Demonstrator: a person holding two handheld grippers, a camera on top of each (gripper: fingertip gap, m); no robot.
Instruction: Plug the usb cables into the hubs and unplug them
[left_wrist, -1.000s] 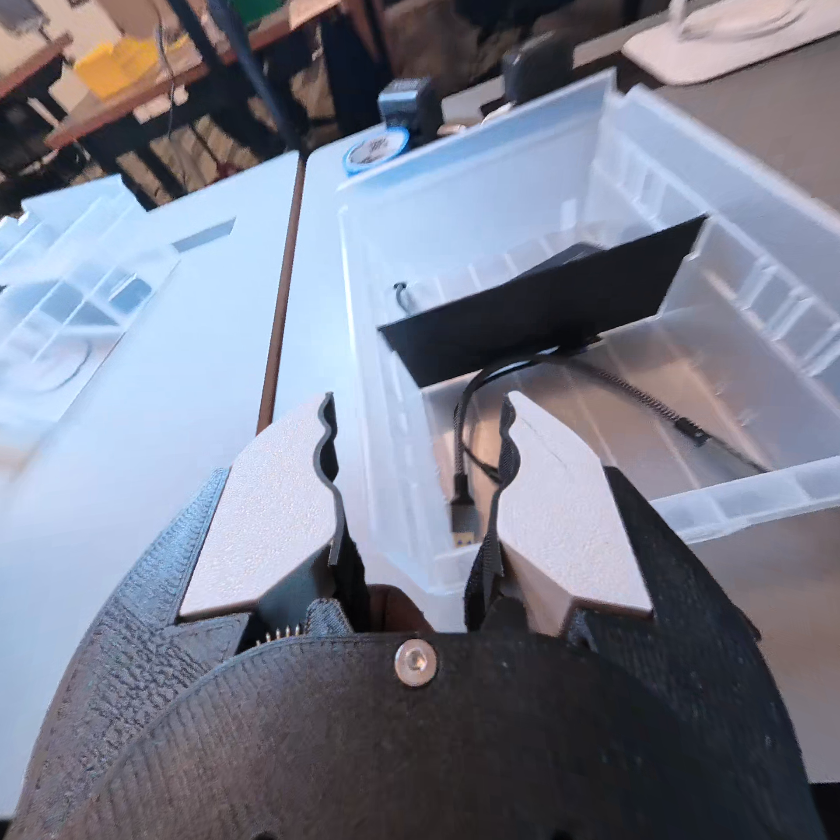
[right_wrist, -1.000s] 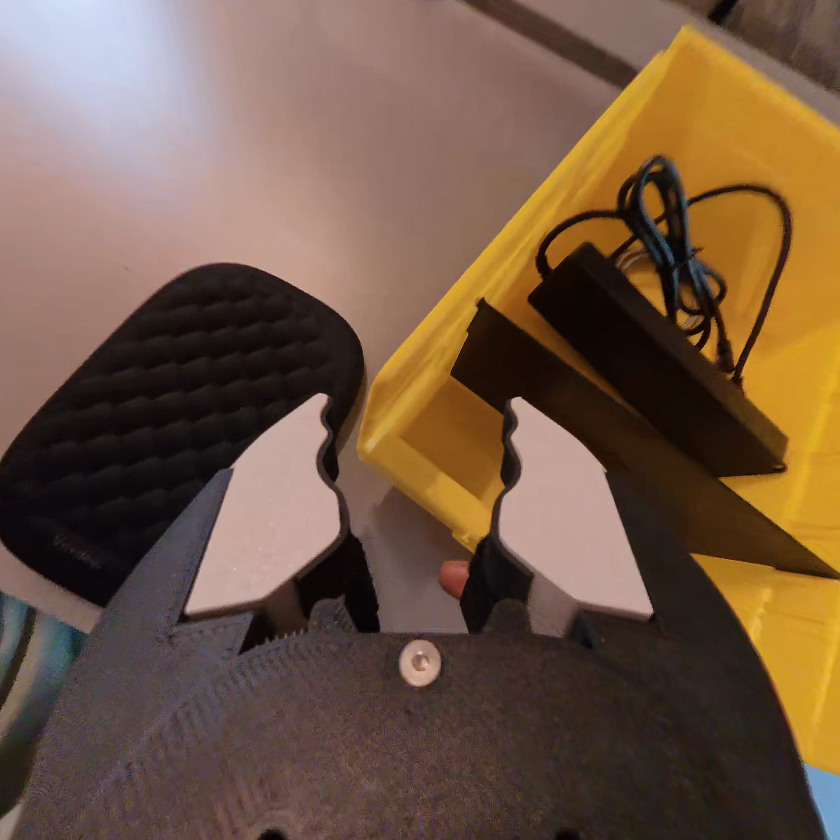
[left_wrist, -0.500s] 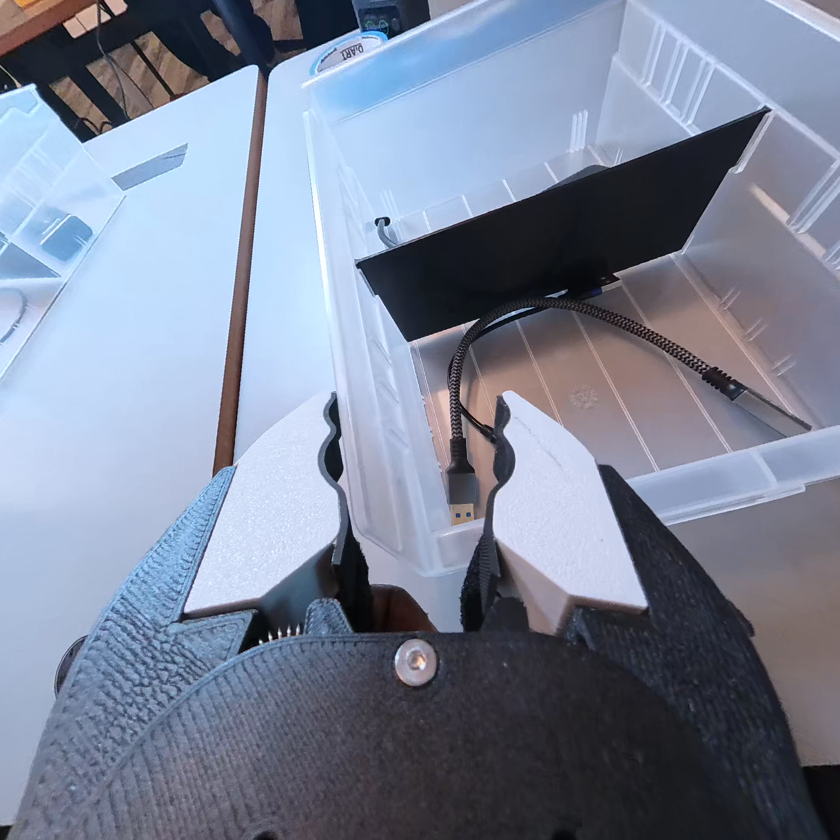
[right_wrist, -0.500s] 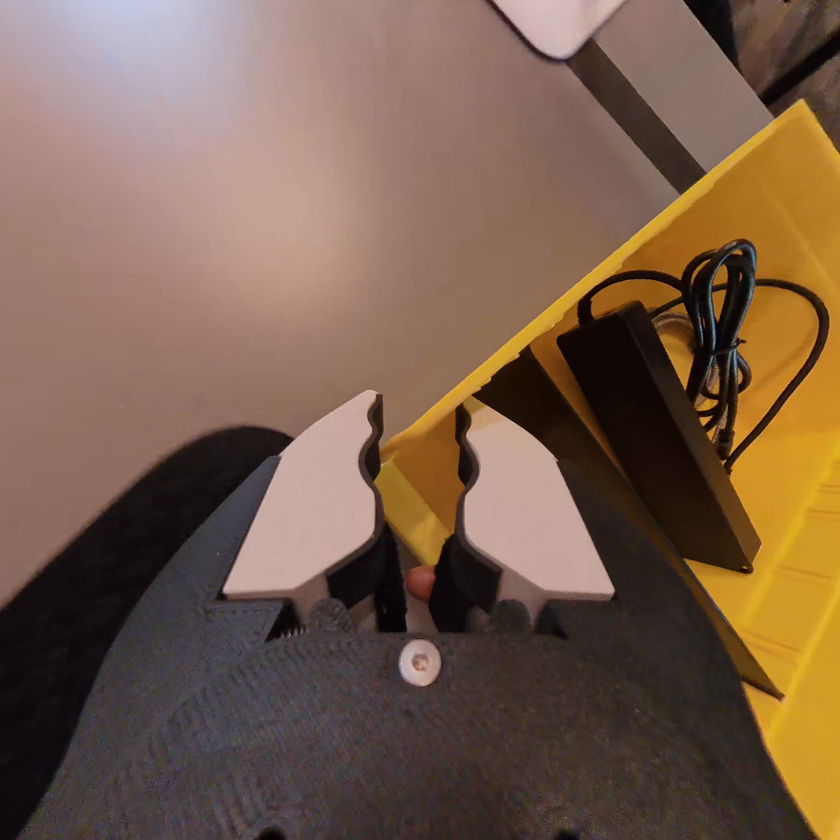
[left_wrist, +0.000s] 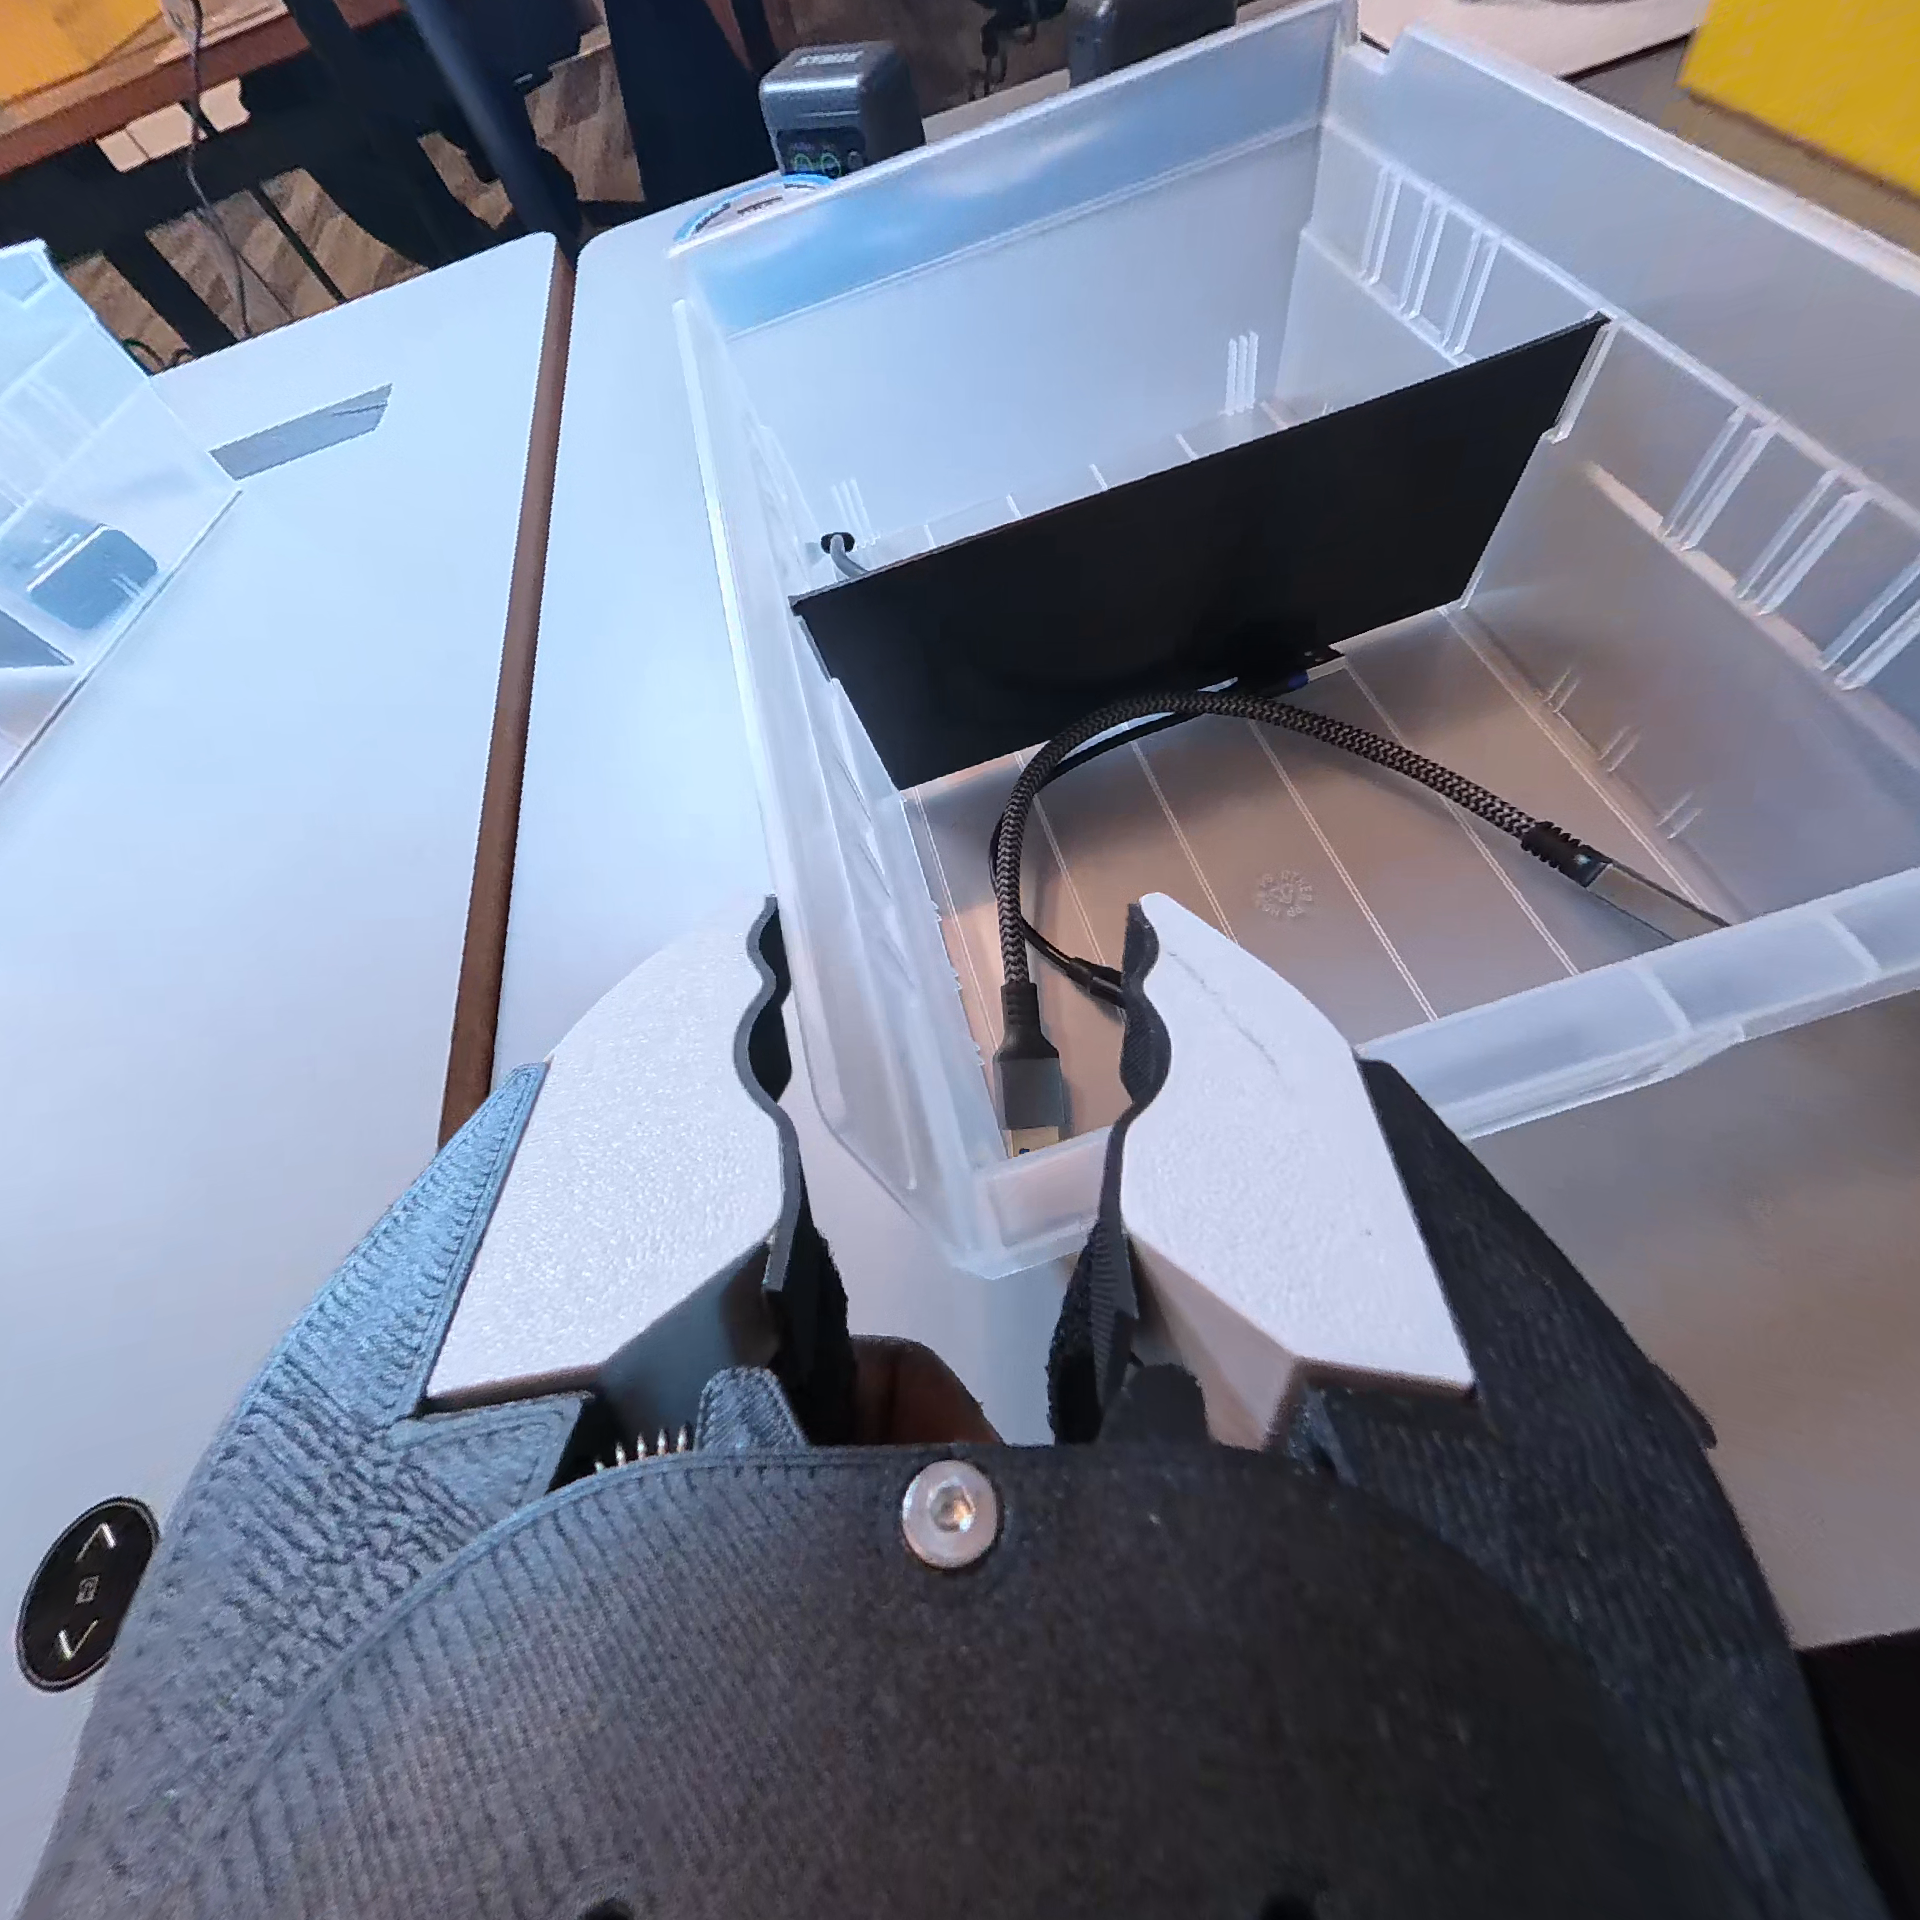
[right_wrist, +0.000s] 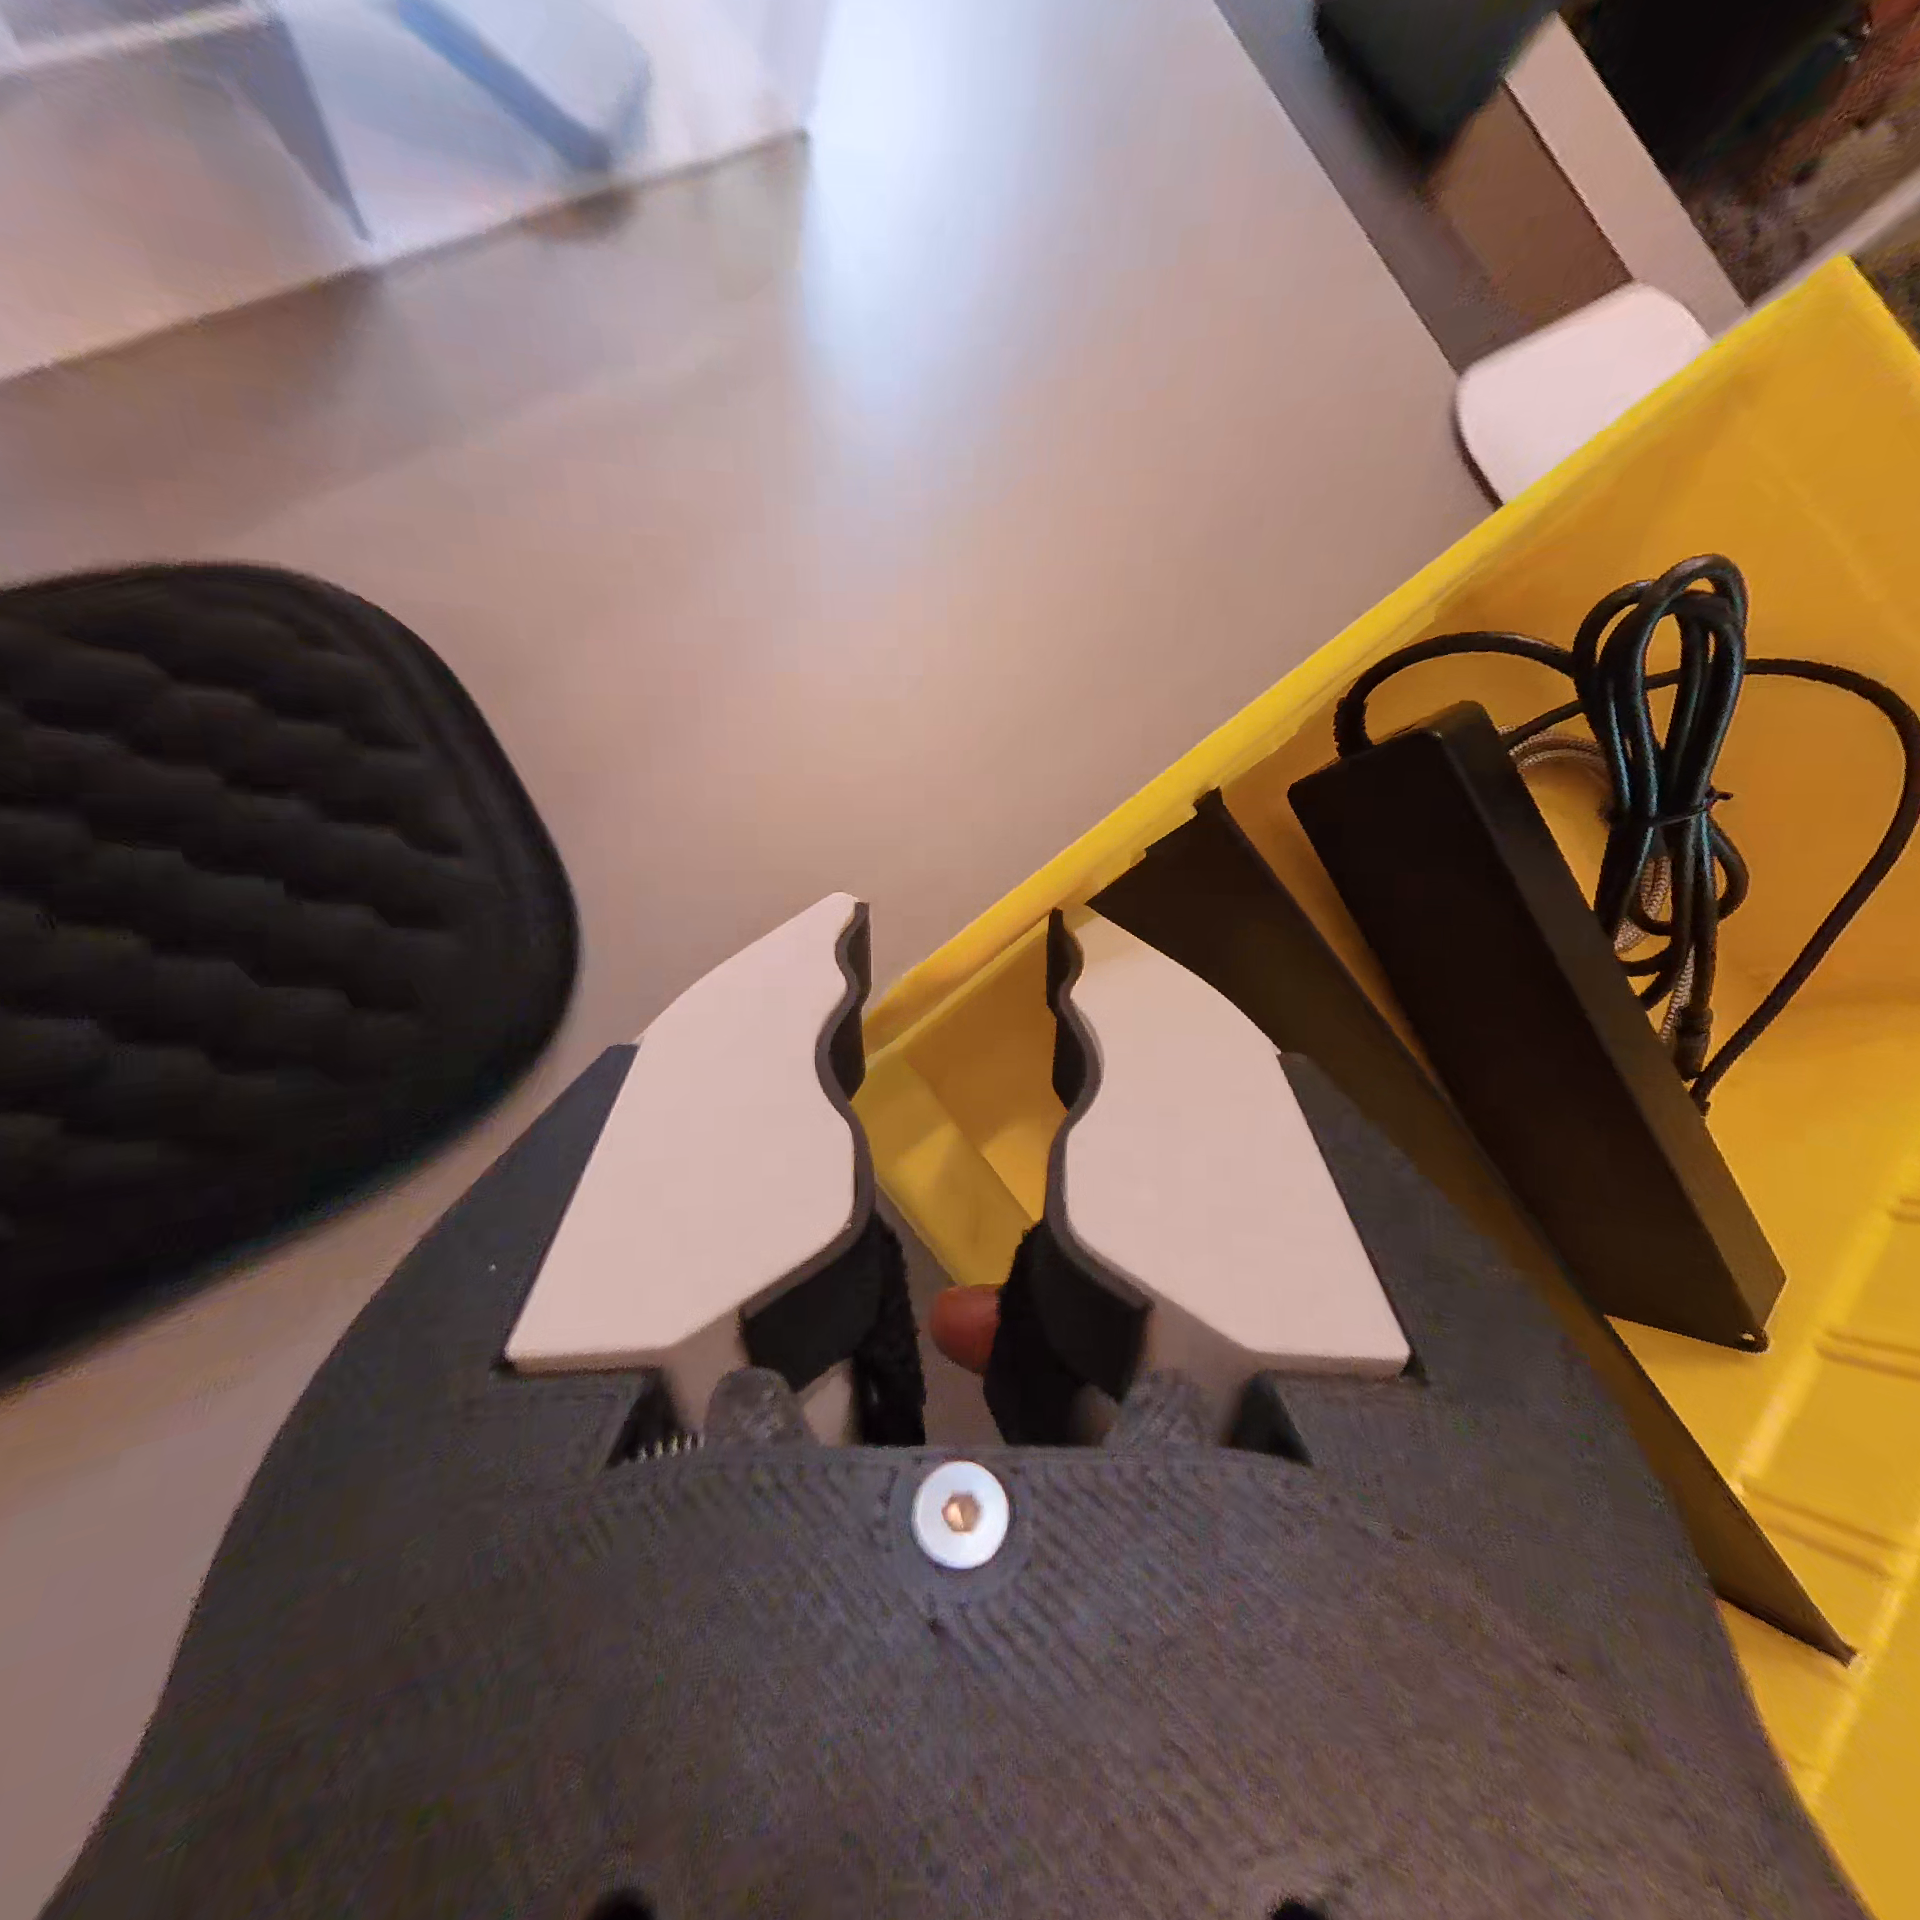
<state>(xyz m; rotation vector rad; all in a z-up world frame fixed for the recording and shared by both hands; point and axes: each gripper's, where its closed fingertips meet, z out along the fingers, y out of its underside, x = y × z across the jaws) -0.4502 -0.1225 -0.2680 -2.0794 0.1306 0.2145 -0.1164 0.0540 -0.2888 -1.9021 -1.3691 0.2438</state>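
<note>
In the left wrist view, a clear plastic bin (left_wrist: 1558, 1018) is split by a black divider (left_wrist: 1195, 603). A braided USB cable (left_wrist: 1299, 727) lies in the near compartment, with one plug (left_wrist: 1031, 1101) in the front left corner and the other end (left_wrist: 1605, 876) at the right. My left gripper (left_wrist: 956, 935) is open and empty, and its jaws straddle the bin's left wall above the plug. In the right wrist view, a yellow bin (right_wrist: 1766, 436) holds a black divider (right_wrist: 1247, 935), a long black hub (right_wrist: 1538, 1039) and a bundled black cable (right_wrist: 1662, 727). My right gripper (right_wrist: 956, 925) is partly open and empty over the bin's near corner.
A black padded mat (right_wrist: 260, 935) lies left of the right gripper. A white flat object (right_wrist: 1558, 395) sits beyond the yellow bin. A second clear bin (left_wrist: 83, 468) stands far left, past a brown table seam (left_wrist: 509, 727). A round desk control (left_wrist: 83, 1610) sits near the front edge.
My right gripper's jaws narrowed from wide open and moved over the yellow bin's corner. My left gripper stayed open and closed in over the clear bin's left wall and the plug.
</note>
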